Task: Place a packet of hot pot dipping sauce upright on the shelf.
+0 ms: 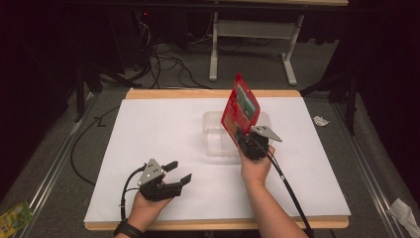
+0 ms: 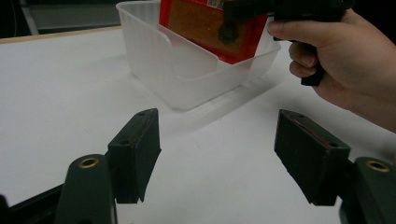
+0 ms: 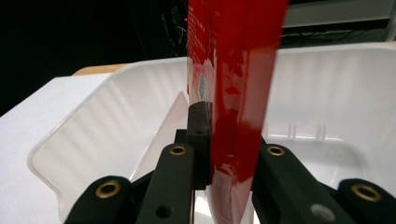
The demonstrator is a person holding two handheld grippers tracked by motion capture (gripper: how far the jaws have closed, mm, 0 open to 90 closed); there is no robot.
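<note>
on white table [image 1: 163, 148], dark carpeted room

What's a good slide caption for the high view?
Right claw holds flat red foil packet over clear plastic tub.

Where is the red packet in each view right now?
High view: red packet right of centre, upright in the right gripper, over the clear tub.
Left gripper view: top centre, lower end inside the tub.
Right gripper view: centre, clamped edge-on between the jaws.
Shared landmark: the tub.
</note>
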